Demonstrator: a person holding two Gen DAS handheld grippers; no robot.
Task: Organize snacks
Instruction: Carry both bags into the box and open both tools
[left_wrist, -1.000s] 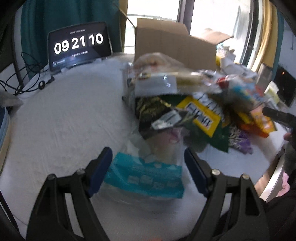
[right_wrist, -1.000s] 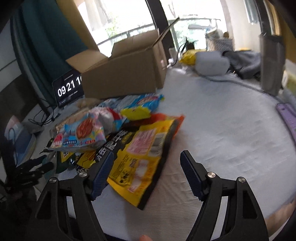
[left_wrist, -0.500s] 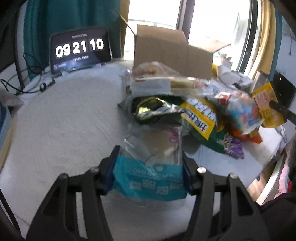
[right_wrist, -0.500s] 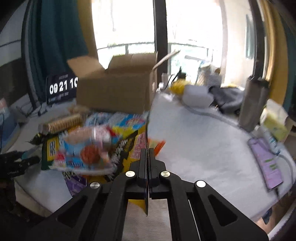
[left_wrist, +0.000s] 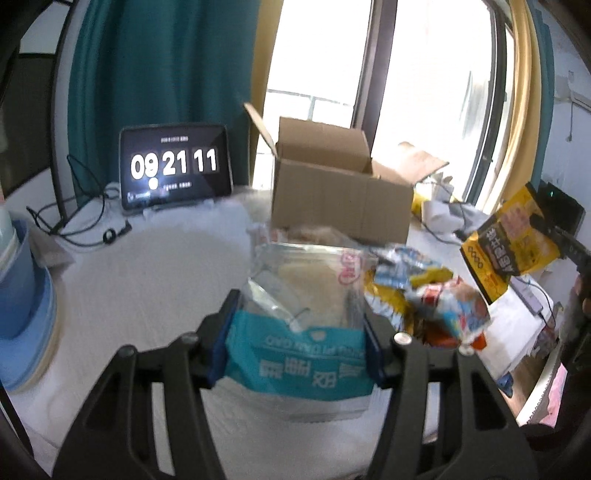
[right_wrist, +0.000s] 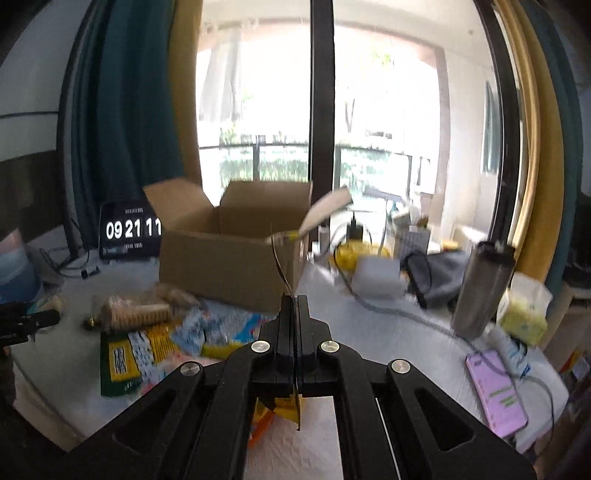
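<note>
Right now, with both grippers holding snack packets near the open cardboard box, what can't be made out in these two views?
- Inside of the brown cardboard box: both views, hidden by its own walls.
- Yellow snack packet: right wrist view shows it only edge-on in the shut right gripper.
- Clear bag with teal label in the left gripper: left wrist view, print blurred.
- Loose snack pile: motion blur, labels unreadable.

Bright daylight pours through a tall glass window with a dark centre post (right_wrist: 322, 110), showing a balcony railing (right_wrist: 280, 147) and greenery outside. Teal curtains (left_wrist: 159, 62) and mustard-yellow curtains (right_wrist: 532, 122) frame it. The white cloth-covered tabletop (left_wrist: 147, 273) stands before it.
</note>
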